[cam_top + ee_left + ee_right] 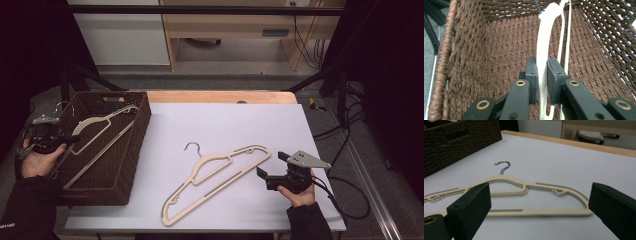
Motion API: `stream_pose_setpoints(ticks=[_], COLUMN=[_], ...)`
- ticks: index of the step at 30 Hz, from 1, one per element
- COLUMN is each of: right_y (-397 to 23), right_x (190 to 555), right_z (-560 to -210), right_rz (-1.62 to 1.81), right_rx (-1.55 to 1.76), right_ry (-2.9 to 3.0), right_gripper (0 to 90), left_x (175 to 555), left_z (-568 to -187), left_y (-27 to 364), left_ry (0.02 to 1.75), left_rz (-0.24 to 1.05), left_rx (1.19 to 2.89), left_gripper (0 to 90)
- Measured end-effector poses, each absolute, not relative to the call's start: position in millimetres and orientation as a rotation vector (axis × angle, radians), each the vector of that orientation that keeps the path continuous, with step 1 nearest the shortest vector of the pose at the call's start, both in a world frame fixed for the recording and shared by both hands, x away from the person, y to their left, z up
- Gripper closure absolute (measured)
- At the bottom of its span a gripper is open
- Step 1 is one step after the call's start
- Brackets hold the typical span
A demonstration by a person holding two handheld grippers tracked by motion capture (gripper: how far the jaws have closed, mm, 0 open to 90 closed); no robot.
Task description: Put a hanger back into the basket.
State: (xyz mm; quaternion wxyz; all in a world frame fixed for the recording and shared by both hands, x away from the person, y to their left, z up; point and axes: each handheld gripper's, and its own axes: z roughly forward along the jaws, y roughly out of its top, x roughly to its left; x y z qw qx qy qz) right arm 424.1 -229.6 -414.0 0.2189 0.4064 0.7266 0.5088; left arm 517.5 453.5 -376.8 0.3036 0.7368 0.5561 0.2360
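Note:
A cream hanger point(215, 180) with a metal hook lies flat on the white table top point(225, 125); the right gripper view shows the same hanger point(529, 195) just ahead of the jaws. My right gripper point(272, 165) stands open at its right end, touching nothing. A second cream hanger point(97, 135) leans inside the brown wicker basket point(132, 165). My left gripper point(75, 140) is shut on that hanger's shoulder, and in the left gripper view the cream strip point(544, 50) runs up between the pads point(532, 75).
The basket sits at the table's left edge, its woven walls point(506, 37) close around the left gripper. A wooden strip point(220, 96) borders the table's far side. Cables point(340, 200) trail off to the right. Furniture stands behind the table.

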Motion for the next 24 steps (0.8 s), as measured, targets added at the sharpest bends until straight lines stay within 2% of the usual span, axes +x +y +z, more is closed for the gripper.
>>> stream_pose_setpoints(ticks=[9, 10, 15, 24], right_y=[-229.2, -229.8, -229.2, -229.7], right_x=[424.5, 424.5, 424.6, 423.8], right_z=[-414.4, -414.2, -414.2, -413.1], right_rz=[1.403, 1.404, 1.405, 1.411], right_rx=[1.123, 1.114, 1.117, 1.118], right_ry=[2.01, 2.012, 2.011, 2.006], right_gripper=[4.8, 4.7, 4.7, 4.7], left_x=[522.9, 524.1, 524.0, 508.5], left_z=[-385.8, -387.5, -388.1, -368.5], left_y=[457.5, 458.5, 458.8, 453.0], left_ry=[1.593, 1.62, 1.653, 1.537], left_rz=[0.601, 0.593, 0.598, 0.694], left_rx=[1.973, 1.974, 1.957, 1.899], left_gripper=[71.6, 66.5, 59.3, 40.7])
